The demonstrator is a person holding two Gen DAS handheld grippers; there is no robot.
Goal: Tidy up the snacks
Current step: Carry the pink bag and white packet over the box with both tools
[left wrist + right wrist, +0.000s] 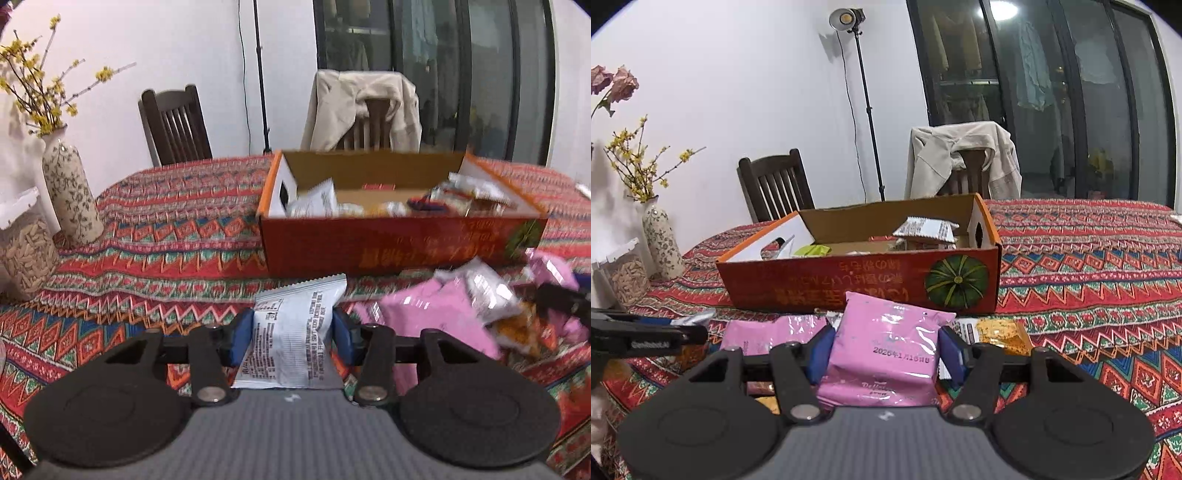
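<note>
Snugly between blue fingers [242, 341]: white packet [291, 339].

Black left gripper [291, 338], blue pads, grey body, silver screws

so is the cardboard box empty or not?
Not empty. The cardboard box is open-topped, and several snack packets lie inside.

Box wall ahead of both claws, open top clear

Orange box [388, 247] near wall stands just past each claw; snack pile [461, 310] clutters cloth right of left claw; bare tablecloth [1089, 280] right of right claw; vase [68, 192] far left.
</note>
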